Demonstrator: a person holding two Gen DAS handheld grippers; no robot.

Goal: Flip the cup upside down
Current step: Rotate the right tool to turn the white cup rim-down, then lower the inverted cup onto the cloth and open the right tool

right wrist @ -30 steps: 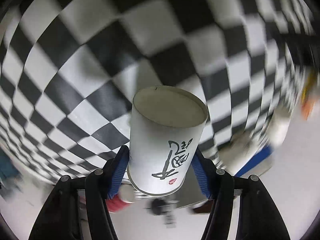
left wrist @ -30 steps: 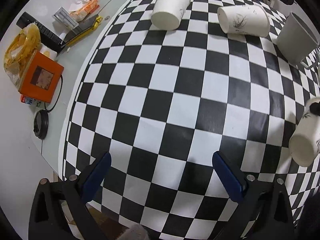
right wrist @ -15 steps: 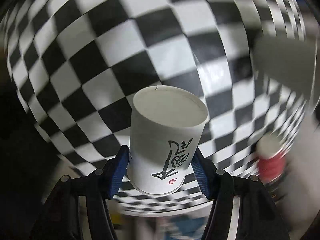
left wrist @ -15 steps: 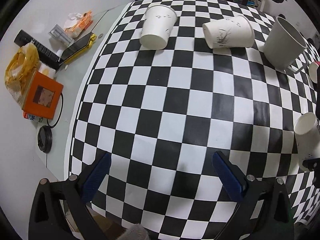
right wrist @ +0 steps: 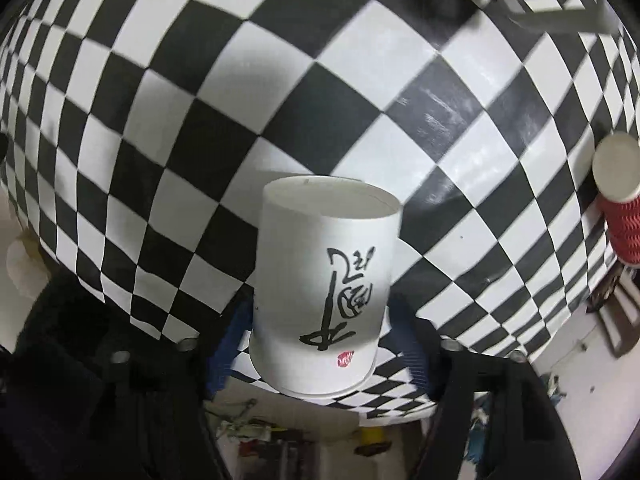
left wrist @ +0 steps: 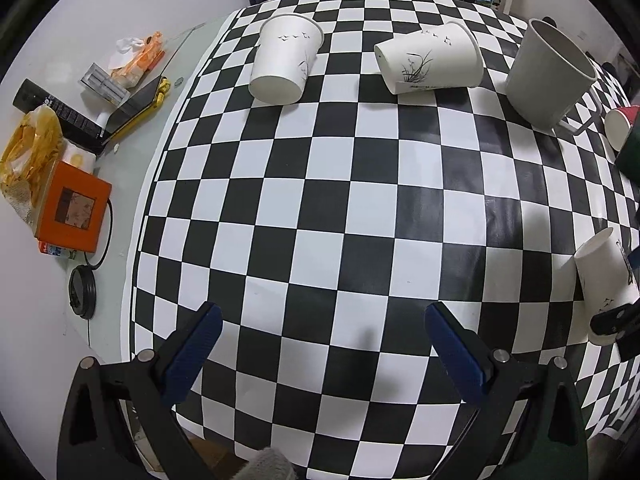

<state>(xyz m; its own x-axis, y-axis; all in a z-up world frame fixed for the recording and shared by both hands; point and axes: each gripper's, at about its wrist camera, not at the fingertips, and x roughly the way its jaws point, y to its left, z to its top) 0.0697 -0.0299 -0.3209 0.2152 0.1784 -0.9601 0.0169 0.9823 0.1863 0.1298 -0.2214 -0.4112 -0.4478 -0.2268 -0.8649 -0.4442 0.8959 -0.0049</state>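
My right gripper [right wrist: 320, 344] is shut on a white paper cup [right wrist: 324, 280] with black brush writing, held by its wide rim end, with its closed base pointing away from me toward the checkered cloth [right wrist: 280, 80]. The same cup [left wrist: 604, 280] shows at the right edge of the left wrist view, tilted above the cloth. My left gripper [left wrist: 320, 356] is open and empty, hovering over the near part of the checkered cloth [left wrist: 320, 200].
At the far side lie two white paper cups on their sides [left wrist: 286, 64] [left wrist: 430, 62], a grey mug [left wrist: 550, 72] and a red cup [left wrist: 620, 126], also in the right wrist view [right wrist: 618, 208]. Left of the cloth are an orange box [left wrist: 72, 216], bags and a black lid [left wrist: 82, 292].
My right gripper has swung round with the cup, which now sits lower and further right in the left view. My left gripper has pulled back and up, showing more of the table.
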